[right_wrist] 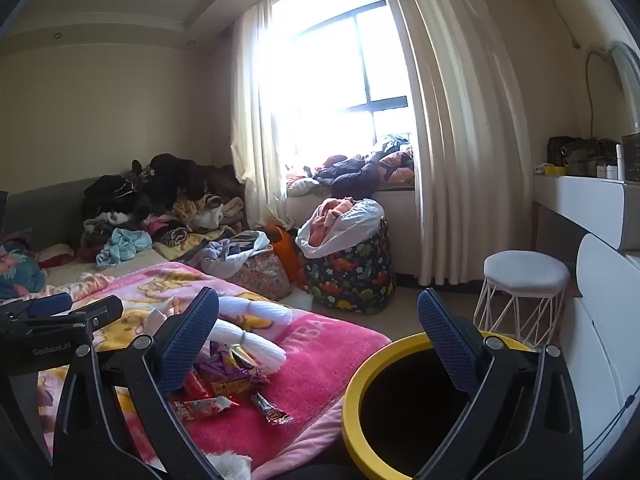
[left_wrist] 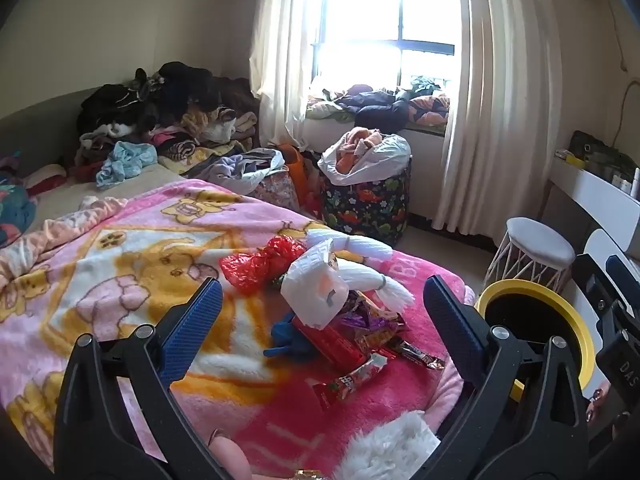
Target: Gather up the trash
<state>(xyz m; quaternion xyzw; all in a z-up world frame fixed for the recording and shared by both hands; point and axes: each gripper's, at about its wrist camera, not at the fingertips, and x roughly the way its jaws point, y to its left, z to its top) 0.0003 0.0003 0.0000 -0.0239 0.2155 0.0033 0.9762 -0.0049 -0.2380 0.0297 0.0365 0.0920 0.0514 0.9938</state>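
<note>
A heap of trash lies on the pink cartoon blanket (left_wrist: 120, 248): a red plastic bag (left_wrist: 260, 264), a white bag (left_wrist: 316, 292), a blue scrap (left_wrist: 286, 334), purple snack wrappers (left_wrist: 368, 320) and a red wrapper (left_wrist: 348, 380). My left gripper (left_wrist: 322, 312) hovers over the heap, open, with nothing touching its blue pads. A yellow-rimmed black bin (right_wrist: 404, 404) stands beside the bed at the right. My right gripper (right_wrist: 318, 328) is open above the bed edge and the bin rim, and it holds nothing. The wrappers (right_wrist: 232, 376) lie near its left finger.
Piles of clothes (left_wrist: 168, 120) cover the far end of the bed. A dinosaur-print basket (left_wrist: 366, 196) with laundry and a white stool (left_wrist: 536, 252) stand on the floor near the curtained window. A white desk (right_wrist: 588, 200) runs along the right wall.
</note>
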